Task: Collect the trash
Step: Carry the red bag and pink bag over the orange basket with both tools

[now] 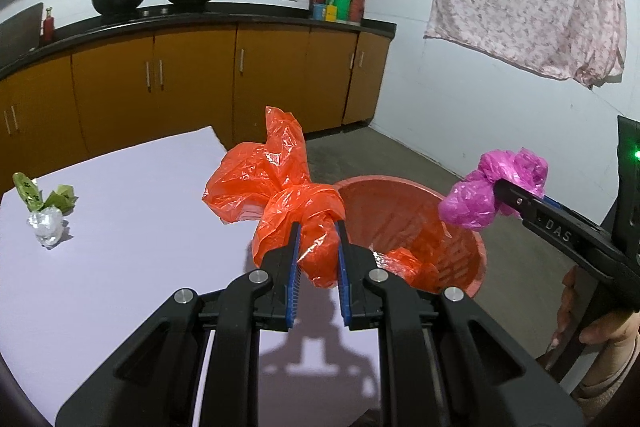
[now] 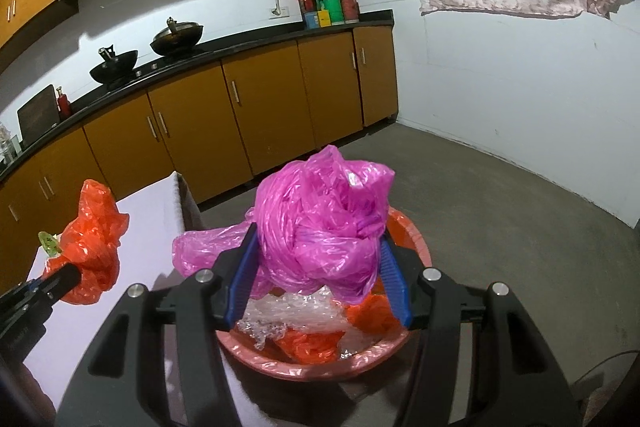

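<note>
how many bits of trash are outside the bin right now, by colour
orange plastic bag, held in the left gripper: 1
pink plastic bag, held in the right gripper: 1
green wrappers on the table: 2
clear crumpled plastic on the table: 1
total: 5

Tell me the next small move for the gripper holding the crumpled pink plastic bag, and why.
Probably open the right gripper now. Its crumpled pink plastic bag already hangs over the red plastic trash basket, which holds other plastic scraps, so releasing should drop it inside.
</note>
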{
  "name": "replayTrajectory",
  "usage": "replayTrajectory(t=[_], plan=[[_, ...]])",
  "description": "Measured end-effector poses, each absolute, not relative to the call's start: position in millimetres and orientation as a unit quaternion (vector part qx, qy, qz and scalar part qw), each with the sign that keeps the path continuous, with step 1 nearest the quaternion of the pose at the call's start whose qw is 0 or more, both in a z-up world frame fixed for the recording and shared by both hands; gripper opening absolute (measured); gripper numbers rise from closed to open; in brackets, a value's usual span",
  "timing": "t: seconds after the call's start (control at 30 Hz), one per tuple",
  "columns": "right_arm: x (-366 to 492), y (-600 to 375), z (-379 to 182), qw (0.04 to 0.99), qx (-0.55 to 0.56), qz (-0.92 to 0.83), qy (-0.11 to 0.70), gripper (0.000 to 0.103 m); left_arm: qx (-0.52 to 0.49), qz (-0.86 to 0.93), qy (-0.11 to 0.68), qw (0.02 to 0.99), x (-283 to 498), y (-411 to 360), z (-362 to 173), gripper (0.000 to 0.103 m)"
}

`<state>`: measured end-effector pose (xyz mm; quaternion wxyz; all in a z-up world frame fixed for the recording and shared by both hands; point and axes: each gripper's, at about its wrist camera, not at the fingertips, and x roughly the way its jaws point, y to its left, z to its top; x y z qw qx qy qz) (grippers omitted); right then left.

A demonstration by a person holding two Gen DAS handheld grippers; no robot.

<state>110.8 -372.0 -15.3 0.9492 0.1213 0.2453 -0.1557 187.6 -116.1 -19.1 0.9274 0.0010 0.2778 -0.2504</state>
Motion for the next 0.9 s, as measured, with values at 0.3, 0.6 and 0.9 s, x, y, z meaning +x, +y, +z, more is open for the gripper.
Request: replayTrajectory(t=[0.3,0.6,0.9], plan=[[112,-377,-18,0.947,0.126,-0.168,0.244,0.055,0.007,-0.275,0.281,0.919,191,-143,-22,0.016],[118,-394,-21,0.943,0.135,-0.183,0.244,0.055,0.013,-0.297,0.299,0.907,202,-172,-34,0.016],[133,-411,-28,0.938,0.149,-0.189,0.249,0.055,0.023,-0.312,0.314,0.896,212,-196,-45,0.016]])
